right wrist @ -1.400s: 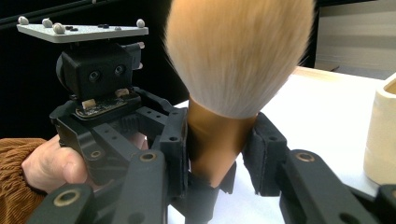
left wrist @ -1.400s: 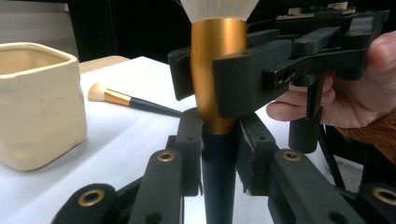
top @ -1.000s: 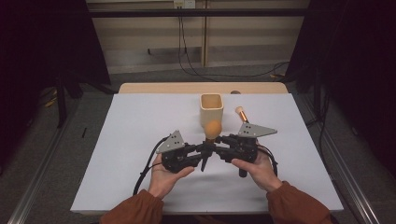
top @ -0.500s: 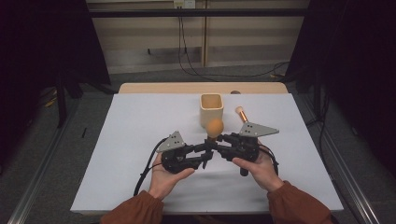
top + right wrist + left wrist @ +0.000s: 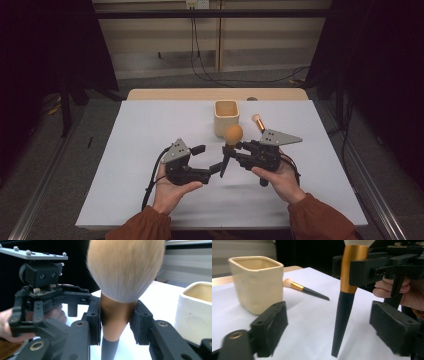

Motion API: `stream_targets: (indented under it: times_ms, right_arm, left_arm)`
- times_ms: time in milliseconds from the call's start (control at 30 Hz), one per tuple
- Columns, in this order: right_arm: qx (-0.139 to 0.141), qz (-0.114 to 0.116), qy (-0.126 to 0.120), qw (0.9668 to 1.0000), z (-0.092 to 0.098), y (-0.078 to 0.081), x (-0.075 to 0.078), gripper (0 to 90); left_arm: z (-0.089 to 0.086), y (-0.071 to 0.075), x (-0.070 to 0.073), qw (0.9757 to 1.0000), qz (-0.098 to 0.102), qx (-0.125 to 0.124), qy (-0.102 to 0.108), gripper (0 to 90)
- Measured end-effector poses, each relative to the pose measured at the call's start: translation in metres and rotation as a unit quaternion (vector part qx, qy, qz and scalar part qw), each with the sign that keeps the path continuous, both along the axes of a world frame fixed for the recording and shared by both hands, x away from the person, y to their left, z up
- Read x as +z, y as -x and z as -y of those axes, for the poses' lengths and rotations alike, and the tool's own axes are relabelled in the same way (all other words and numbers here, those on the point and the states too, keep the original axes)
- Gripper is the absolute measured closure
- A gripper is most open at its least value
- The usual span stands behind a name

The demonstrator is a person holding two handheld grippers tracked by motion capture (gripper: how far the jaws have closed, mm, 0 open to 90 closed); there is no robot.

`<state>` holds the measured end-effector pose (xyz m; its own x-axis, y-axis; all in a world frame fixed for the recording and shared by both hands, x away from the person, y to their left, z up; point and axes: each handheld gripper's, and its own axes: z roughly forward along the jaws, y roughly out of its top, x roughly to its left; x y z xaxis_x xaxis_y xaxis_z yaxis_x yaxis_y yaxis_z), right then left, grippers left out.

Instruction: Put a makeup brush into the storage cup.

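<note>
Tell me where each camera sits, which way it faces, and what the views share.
High view: above the person's side, looking forward and down on the table; forearms, both hands, left gripper and right gripper show.
Left gripper view: rides the left gripper, facing the cup between its open jaws; the right hand shows.
Right gripper view: rides the right gripper, its jaws shut on the big brush; the left hand shows.
Shared: all three show the big brush and cup.

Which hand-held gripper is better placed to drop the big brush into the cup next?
Right. The right hand-held gripper is shut on the big brush, upright beside the cup. The left hand-held gripper is open and holds nothing.
</note>
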<state>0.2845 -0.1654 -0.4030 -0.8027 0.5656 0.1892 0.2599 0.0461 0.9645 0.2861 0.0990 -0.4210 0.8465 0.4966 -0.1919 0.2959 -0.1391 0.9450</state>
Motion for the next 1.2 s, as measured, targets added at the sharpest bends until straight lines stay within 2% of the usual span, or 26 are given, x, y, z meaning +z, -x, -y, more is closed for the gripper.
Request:
stream_targets:
  times_ms: [67, 133, 167, 300, 400, 467, 533, 633, 833, 967, 1000, 1067, 1200]
  right_arm:
    - [-0.002, 0.002, 0.001, 1.0, 0.0, 0.0, 0.0, 64.5]
    - [-0.004, 0.001, 0.003, 1.0, 0.0, 0.0, 0.0, 64.5]
    - [-0.004, 0.001, 0.004, 1.0, 0.001, 0.0, 0.0, 64.5]
    - [-0.008, 0.003, 0.002, 1.0, 0.003, -0.002, 0.001, 64.5]
    - [-0.012, 0.004, 0.002, 0.9999, 0.005, -0.004, 0.002, 64.5]
    - [-0.013, 0.005, 0.003, 0.9999, 0.006, -0.005, 0.002, 64.5]
    - [-0.017, 0.008, 0.003, 0.9998, 0.008, -0.007, 0.004, 64.5]
    - [-0.022, 0.011, 0.002, 0.9997, 0.011, -0.01, 0.007, 64.5]
    - [-0.04, 0.02, -0.003, 0.999, 0.022, -0.018, 0.019, 64.5]
    - [-0.052, 0.026, 0.002, 0.9983, 0.027, -0.024, 0.026, 64.5]
    - [-0.054, 0.027, 0.004, 0.9982, 0.027, -0.025, 0.027, 64.5]
    - [-0.058, 0.03, 0.004, 0.9979, 0.028, -0.028, 0.029, 64.5]
    - [-0.061, 0.033, 0.004, 0.9976, 0.027, -0.033, 0.031, 64.5]
  left_arm:
    - [-0.003, 0.001, 0.002, 1.0, 0.003, 0.002, -0.003, 12.0]
    - [-0.005, 0.002, 0.003, 1.0, 0.0, 0.004, 0.004, 9.1]
    - [-0.007, 0.001, 0.003, 1.0, -0.004, -0.001, -0.002, 7.4]
    - [-0.013, 0.001, 0.003, 0.9997, 0.007, 0.017, -0.014, 3.9]
    - [-0.022, 0.001, 0.002, 0.9998, 0.006, 0.017, -0.01, 3.6]
    - [-0.029, 0.001, 0.001, 0.9994, 0.019, 0.028, -0.003, 3.2]
    - [-0.036, 0.001, 0.001, 0.999, 0.023, 0.038, 0.0, 3.4]
    - [-0.046, 0.002, 0.001, 0.9969, 0.034, 0.071, -0.005, 2.6]
    - [-0.066, 0.007, -0.002, 0.9961, 0.037, 0.078, -0.019, 2.3]
    - [-0.079, 0.01, -0.003, 0.9943, 0.038, 0.095, -0.028, 2.8]
    - [-0.081, 0.011, -0.003, 0.9942, 0.036, 0.099, -0.023, 2.8]
    - [-0.087, 0.013, -0.004, 0.9925, 0.031, 0.115, -0.028, 2.2]
    - [-0.098, 0.017, -0.007, 0.9906, 0.035, 0.129, -0.028, 2.1]
